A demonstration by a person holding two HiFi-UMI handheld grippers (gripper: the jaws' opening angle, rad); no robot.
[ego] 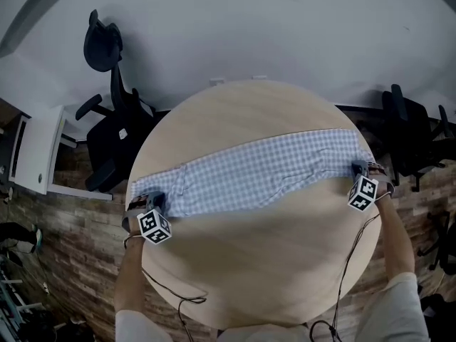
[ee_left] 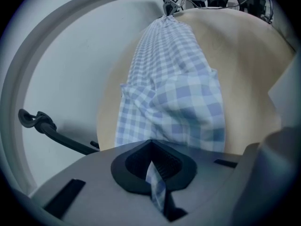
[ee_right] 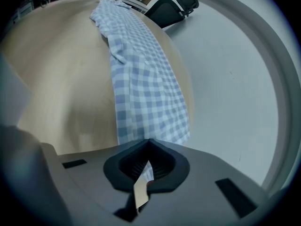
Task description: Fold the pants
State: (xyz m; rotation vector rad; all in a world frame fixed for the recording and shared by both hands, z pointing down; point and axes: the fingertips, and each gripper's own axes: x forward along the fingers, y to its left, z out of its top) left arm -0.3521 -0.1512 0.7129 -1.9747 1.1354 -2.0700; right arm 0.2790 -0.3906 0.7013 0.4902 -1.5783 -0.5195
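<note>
Blue-and-white checked pants (ego: 256, 171) lie stretched in a long band across the round wooden table (ego: 271, 262), from lower left to upper right. My left gripper (ego: 151, 204) is shut on the pants' left end, where the wider waist part lies; a strip of the checked cloth (ee_left: 157, 187) runs between its jaws. My right gripper (ego: 358, 169) is shut on the far right end, with a fold of cloth (ee_right: 142, 182) pinched between its jaws. From each gripper view the pants (ee_left: 174, 79) (ee_right: 141, 79) run away along the table to the other gripper.
A black office chair (ego: 114, 134) stands behind the table at left, beside a white cabinet (ego: 35, 155). More dark chairs (ego: 410, 137) stand at right. Cables (ego: 349, 276) trail over the table's near edge. The floor is wood-patterned.
</note>
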